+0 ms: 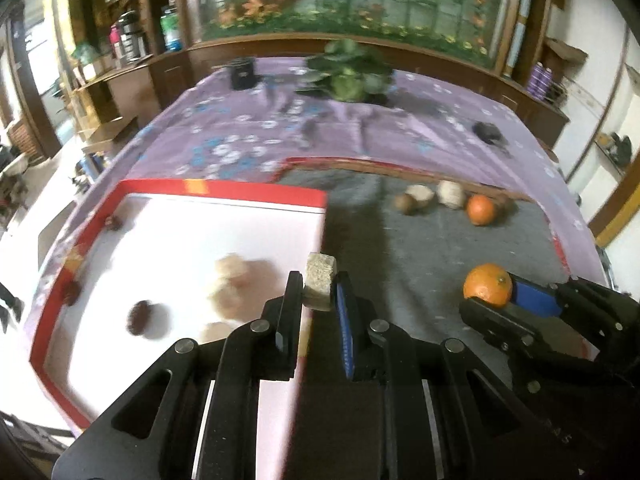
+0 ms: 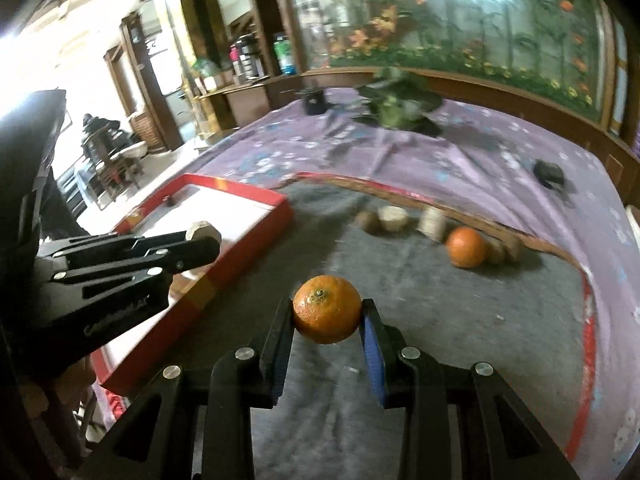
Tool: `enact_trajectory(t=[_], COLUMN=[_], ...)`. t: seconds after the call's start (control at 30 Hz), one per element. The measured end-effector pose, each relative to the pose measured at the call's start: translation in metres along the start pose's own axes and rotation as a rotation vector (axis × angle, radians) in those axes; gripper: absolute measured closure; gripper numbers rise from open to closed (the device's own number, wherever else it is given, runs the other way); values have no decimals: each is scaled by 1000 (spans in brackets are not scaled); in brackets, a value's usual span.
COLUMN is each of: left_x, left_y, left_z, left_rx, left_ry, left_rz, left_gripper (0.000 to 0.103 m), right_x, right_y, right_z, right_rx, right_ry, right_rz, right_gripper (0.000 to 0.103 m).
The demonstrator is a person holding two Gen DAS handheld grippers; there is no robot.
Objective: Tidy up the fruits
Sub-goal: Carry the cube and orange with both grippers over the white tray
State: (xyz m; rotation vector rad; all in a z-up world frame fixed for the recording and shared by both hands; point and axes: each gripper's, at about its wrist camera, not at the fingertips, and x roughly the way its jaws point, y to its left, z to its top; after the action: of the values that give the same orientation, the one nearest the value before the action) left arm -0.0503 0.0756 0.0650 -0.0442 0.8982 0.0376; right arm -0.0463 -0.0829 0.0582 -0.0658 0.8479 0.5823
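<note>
Left claw (image 1: pixel 319 288) clenched on a pale fruit chunk (image 1: pixel 319 285) right above the red tray's (image 1: pixel 256 191) near-right rim, open white floor ahead-left beyond blurred pieces. Right claw (image 2: pixel 326 312) gripping an orange (image 2: pixel 327 309) over bare grey mat (image 2: pixel 460 320); ahead-right, a second orange (image 2: pixel 466 247) among brown fruits.

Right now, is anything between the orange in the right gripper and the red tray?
Yes. The left gripper, shut on a pale chunk, hangs over the red tray at its near edge, on the side facing the orange that the right gripper holds. The grey mat between looks bare.
</note>
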Motion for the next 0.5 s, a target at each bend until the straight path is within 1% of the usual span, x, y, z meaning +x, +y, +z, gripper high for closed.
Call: enact_trajectory(t=[0.27,0.5], left_x=[0,8], left_y=[70,105], left_z=[8,9], left_rx=[-121,-172], left_ry=[13,23], left_rz=[38,76], left_gripper=[88,88], right_x=[14,37], right_y=[46,66], right_z=[16,33], right_rx=[-91,-126], right_ry=[9,35], right_rz=[58,85], right_gripper=[71,71])
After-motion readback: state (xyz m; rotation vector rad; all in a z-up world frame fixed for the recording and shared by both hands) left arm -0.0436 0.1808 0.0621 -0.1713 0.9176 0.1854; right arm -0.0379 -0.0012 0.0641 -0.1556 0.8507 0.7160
